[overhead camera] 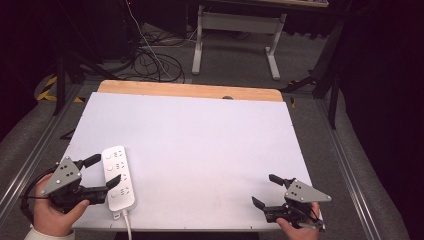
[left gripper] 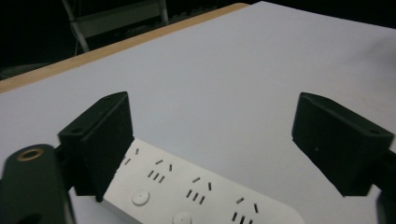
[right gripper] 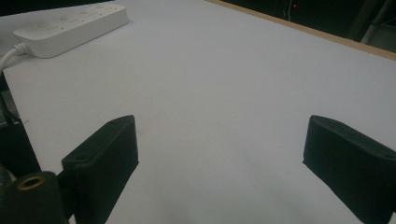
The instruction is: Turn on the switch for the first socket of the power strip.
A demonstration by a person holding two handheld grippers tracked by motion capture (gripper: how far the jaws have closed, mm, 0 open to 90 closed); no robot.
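A white power strip (overhead camera: 119,177) with several sockets and round buttons lies on the white table top (overhead camera: 200,135) at the near left, its cable (overhead camera: 126,222) running off the front edge. A hand holds my left gripper (overhead camera: 105,170) against the strip's left side, jaws wide apart. One jaw reaches over the strip and the other stays beside its far end. In the left gripper view the strip (left gripper: 187,191) lies low between the open jaws of this gripper (left gripper: 212,140), with no pad pressing on it. My right gripper (overhead camera: 264,190) rests at the near right, open and empty (right gripper: 219,158).
A wooden edge (overhead camera: 190,90) borders the table's far side. Beyond it stand a white desk frame (overhead camera: 235,35) and loose cables on the floor (overhead camera: 150,60). Metal rails run along both sides. The strip (right gripper: 70,25) is far from the right gripper.
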